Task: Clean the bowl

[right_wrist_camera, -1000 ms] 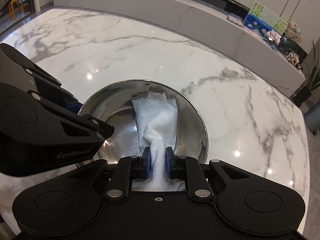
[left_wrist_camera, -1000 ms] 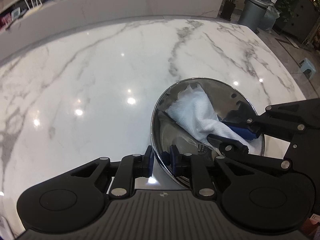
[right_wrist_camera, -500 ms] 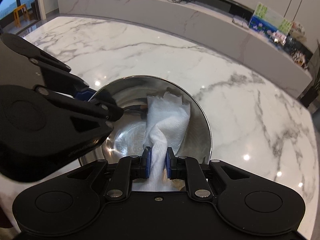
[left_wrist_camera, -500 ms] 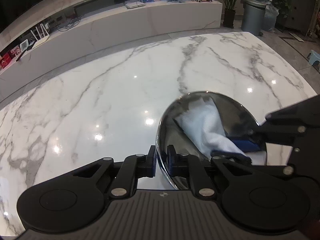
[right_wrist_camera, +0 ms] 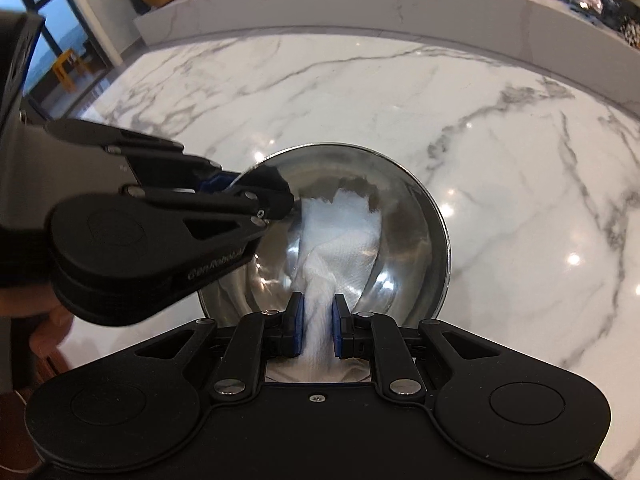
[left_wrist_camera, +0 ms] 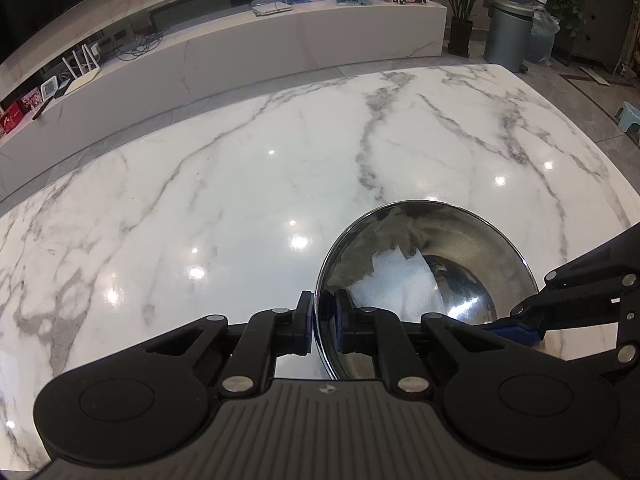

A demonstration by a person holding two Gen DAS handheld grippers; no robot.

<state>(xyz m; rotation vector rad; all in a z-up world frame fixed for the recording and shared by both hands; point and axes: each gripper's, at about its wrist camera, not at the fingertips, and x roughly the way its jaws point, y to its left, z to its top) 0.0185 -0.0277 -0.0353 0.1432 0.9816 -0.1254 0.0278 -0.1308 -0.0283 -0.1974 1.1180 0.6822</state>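
Under both tongs is a big white marble table (left_wrist_camera: 224,184), veined grey and shiny with lamp glare. A long marble counter (left_wrist_camera: 280,52) runs well beyond it, and past the far right corner there's a grey bin (left_wrist_camera: 506,34) next to a potted plant (left_wrist_camera: 464,4).

On the table sits the steel bowl (left_wrist_camera: 480,240), right at the tips of both tongs. It looks tipped up a bit on the left tong's side, though I can't swear to that with the fisheye.

The left tong (left_wrist_camera: 323,322) is clamped on the bowl's rim, one pad outside, one inside, so it's basically the anchor. In the right view you can see it coming in from the left with a bit of the person's hand (right_wrist_camera: 48,328) behind it.

The right tong (right_wrist_camera: 316,330) is pinched tight on a bunched white cloth (right_wrist_camera: 340,240). The cloth fans out ahead of its tips, down across the bowl's bottom and up the far inner wall.

So I'd say we're mid-wipe: bowl is steadied, cloth is inside. The next move probably wants the right tong to drag the cloth around the wall and bottom, pressing enough to actually rub, while the left one keeps its bite so the bowl doesn't skate on that slick marble. The rim grip is thin, so I'd go easy on sideways force.
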